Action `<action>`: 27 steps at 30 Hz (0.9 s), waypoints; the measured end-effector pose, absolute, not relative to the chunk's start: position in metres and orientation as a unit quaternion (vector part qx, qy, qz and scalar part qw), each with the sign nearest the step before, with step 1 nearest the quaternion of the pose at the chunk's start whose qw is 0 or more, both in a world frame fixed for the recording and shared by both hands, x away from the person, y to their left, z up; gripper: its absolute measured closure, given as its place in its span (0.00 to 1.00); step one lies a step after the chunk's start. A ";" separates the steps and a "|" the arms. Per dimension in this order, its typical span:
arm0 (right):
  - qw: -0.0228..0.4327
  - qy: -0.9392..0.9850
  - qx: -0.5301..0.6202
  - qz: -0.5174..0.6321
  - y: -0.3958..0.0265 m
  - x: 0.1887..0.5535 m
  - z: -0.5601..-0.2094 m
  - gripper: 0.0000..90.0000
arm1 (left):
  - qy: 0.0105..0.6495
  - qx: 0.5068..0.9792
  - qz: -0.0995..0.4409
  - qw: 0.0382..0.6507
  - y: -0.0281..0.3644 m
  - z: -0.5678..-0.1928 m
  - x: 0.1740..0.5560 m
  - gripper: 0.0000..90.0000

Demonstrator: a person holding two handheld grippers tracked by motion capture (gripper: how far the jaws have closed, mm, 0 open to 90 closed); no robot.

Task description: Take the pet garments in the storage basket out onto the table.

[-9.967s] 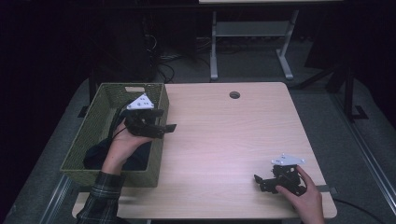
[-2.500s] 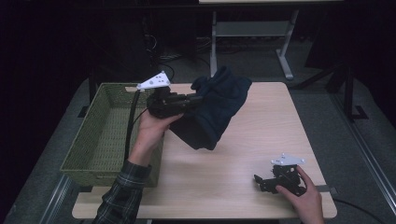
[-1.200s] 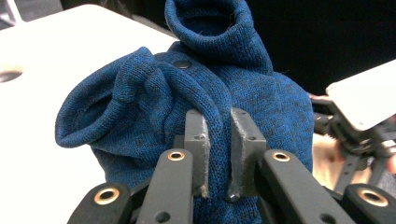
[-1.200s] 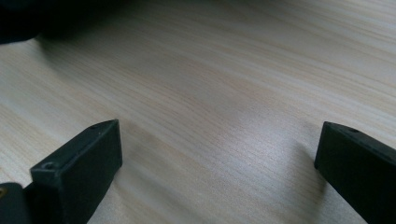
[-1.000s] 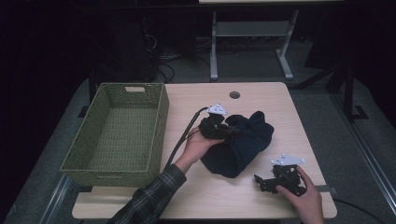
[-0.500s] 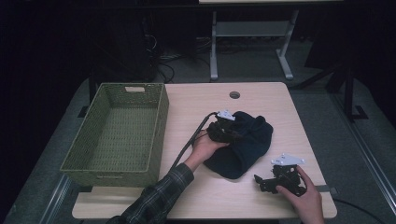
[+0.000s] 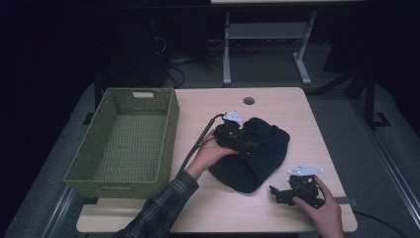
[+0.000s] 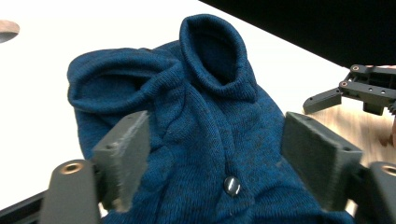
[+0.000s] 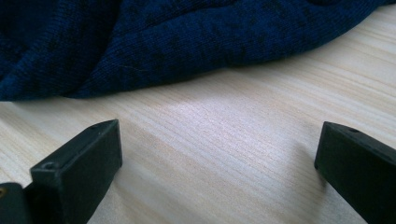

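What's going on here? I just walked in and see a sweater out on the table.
A person works with two handheld grippers. The left gripper has just been opening over the dark blue knit sweater, which lies crumpled on the table, no longer pinched. The green woven basket stands beside it. The right gripper rests open on the table near the sweater's edge.

The left gripper [image 7: 246, 145] has just been opening, its jaws wide and clamping nothing. The right gripper [image 7: 274, 191] rests low, jaws spread.
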State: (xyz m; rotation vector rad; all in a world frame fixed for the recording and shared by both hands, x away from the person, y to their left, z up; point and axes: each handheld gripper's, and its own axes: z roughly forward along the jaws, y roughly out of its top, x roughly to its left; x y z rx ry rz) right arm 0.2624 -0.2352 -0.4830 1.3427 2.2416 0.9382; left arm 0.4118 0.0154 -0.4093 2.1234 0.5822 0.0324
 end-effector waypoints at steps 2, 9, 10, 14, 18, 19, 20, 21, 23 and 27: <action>0.180 0.794 0.477 0.332 -0.235 0.262 -0.483 0.01 | 0.235 0.860 0.015 0.452 0.018 -0.405 0.408 0.20; 0.181 0.794 0.476 0.332 -0.235 0.262 -0.483 0.01 | 0.218 0.869 0.032 0.442 0.033 -0.399 0.394 0.15; 0.181 0.794 0.477 0.332 -0.235 0.262 -0.483 0.00 | 0.218 0.870 0.034 0.441 0.036 -0.399 0.392 0.15; 0.181 0.794 0.476 0.331 -0.235 0.262 -0.483 0.00 | 0.222 0.870 0.052 0.438 0.046 -0.401 0.380 0.15; 0.181 0.794 0.476 0.331 -0.235 0.262 -0.483 0.01 | 0.231 0.870 0.059 0.431 0.057 -0.409 0.366 0.15; 0.181 0.794 0.476 0.332 -0.235 0.262 -0.483 0.01 | 0.232 0.870 0.062 0.431 0.059 -0.410 0.363 0.15; 0.181 0.794 0.476 0.332 -0.235 0.262 -0.483 0.00 | 0.233 0.871 0.065 0.428 0.061 -0.412 0.359 0.15; 0.181 0.794 0.476 0.332 -0.235 0.262 -0.483 0.01 | 0.232 0.873 0.068 0.424 0.064 -0.414 0.356 0.15; 0.181 0.794 0.476 0.332 -0.235 0.262 -0.483 0.01 | 0.233 0.873 0.069 0.423 0.068 -0.417 0.351 0.15; 0.181 0.794 0.476 0.332 -0.235 0.262 -0.483 0.01 | 0.233 0.874 0.075 0.420 0.076 -0.422 0.341 0.15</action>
